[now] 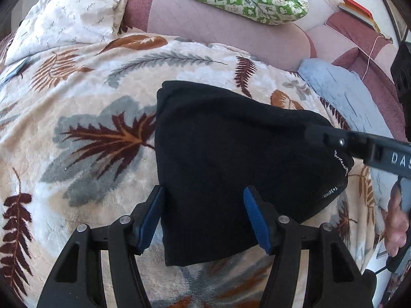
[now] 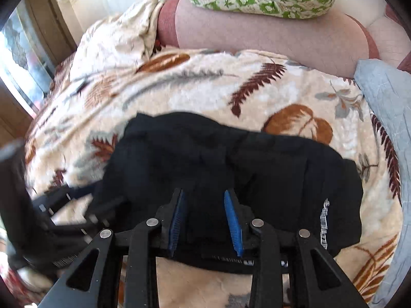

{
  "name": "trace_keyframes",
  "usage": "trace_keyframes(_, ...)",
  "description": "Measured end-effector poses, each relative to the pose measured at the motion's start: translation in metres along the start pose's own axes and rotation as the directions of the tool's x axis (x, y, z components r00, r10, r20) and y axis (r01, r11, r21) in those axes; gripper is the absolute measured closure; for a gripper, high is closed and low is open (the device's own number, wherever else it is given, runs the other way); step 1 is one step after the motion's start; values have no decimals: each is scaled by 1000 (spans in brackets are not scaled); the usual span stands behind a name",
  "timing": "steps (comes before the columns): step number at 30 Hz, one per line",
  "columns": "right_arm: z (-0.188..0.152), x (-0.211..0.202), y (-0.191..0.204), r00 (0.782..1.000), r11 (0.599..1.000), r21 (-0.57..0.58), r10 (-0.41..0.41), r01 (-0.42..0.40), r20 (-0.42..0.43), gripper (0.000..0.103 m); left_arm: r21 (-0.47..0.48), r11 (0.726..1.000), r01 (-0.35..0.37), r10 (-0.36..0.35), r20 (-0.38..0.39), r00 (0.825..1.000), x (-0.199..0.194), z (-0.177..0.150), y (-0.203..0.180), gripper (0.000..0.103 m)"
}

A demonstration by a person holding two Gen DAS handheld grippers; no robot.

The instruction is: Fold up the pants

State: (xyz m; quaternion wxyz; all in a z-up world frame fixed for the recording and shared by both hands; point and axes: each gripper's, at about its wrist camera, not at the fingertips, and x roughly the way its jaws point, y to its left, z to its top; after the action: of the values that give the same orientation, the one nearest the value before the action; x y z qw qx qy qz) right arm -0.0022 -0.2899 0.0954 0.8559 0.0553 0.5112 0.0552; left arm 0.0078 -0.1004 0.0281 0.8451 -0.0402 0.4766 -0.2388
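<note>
both grippers (image 1: 203,218) (image 2: 206,218) part-open over black pants (image 1: 231,154); nothing gripped

Support surface: cream plush blanket (image 1: 84,97) with brown and grey leaf print. Directly on it — folded black pants (image 1: 231,154), mid-blanket. Grey-blue cloth (image 1: 341,95) lies right of the pants at the blanket's edge; a pale crumpled sheet (image 1: 69,18) sits far-left of them.

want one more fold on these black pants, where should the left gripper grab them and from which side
Grip the near left corner of the black pants, coming from the left over the leaf-print blanket. That edge lies free and straight between the open left gripper fingers.
</note>
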Motion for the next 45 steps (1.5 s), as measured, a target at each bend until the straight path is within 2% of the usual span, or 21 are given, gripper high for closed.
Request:
trace_keyframes(3, 17, 16, 12, 999, 1000, -1, 26, -26, -34, 68, -24, 1000, 17, -17, -4, 1000, 3, -2, 5, 39)
trace_keyframes(8, 41, 70, 21, 989, 997, -18, -82, 80, -121, 71, -43, 999, 30, -30, 4, 1000, 6, -5, 7, 39)
trace_keyframes(10, 46, 79, 18, 984, 994, 19, -103, 107, -145, 71, -52, 998, 41, -40, 15, 999, 4, -6, 9, 39)
trace_keyframes(12, 49, 65, 23, 992, 996, 37, -76, 80, -99, 71, -57, 997, 51, -50, 21, 999, 4, -7, 10, 39)
trace_keyframes(15, 57, 45, 47, 999, 999, -32, -22, 21, -25, 69, -70, 996, 62, -61, 28, 998, 3, -8, 12, 38)
trace_keyframes(18, 70, 53, 76, 998, 994, -105, 23, -28, -50, 69, -74, 995, 63, -61, 33, 998, 3, -8, 12, 38)
trace_keyframes(21, 81, 90, 95, 990, 985, -169, -65, 43, -127, 69, -72, 996, 60, -57, 40, 998, 4, -8, 11, 38)
trace_keyframes(23, 90, 114, 97, 981, 983, -167, -103, 76, -162, 69, -69, 996, 58, -55, 43, 998, 5, -9, 10, 38)
trace_keyframes(27, 109, 138, 92, 966, 966, -158, -225, 205, -127, 69, -58, 997, 53, -50, 44, 998, 6, -9, 8, 37)
trace_keyframes(28, 112, 140, 88, 963, 965, -148, -237, 218, -127, 69, -61, 996, 58, -55, 44, 998, 5, -9, 9, 37)
trace_keyframes(30, 114, 123, 79, 981, 983, -90, -169, 161, -91, 69, -70, 995, 77, -74, 40, 996, 3, -7, 12, 37)
trace_keyframes(33, 105, 86, 63, 995, 995, -21, -97, 96, -15, 69, -77, 992, 97, -94, 44, 995, -9, -5, 15, 37)
trace_keyframes(37, 71, 36, 39, 993, 994, -14, -108, 108, 48, 68, -58, 996, 67, -62, 89, 994, -35, -6, 19, 37)
trace_keyframes(41, 28, 17, 17, 993, 994, 17, -112, 111, 48, 68, -75, 997, 10, -4, 78, 997, -38, 0, 21, 36)
trace_keyframes(43, 11, 20, 13, 993, 993, 24, -116, 115, 32, 68, -64, 998, -1, 5, 60, 998, -32, 2, 16, 36)
trace_keyframes(45, -6, 31, 9, 991, 991, 23, -132, 132, -9, 68, -34, 998, -53, 54, 34, 998, -22, 2, 13, 36)
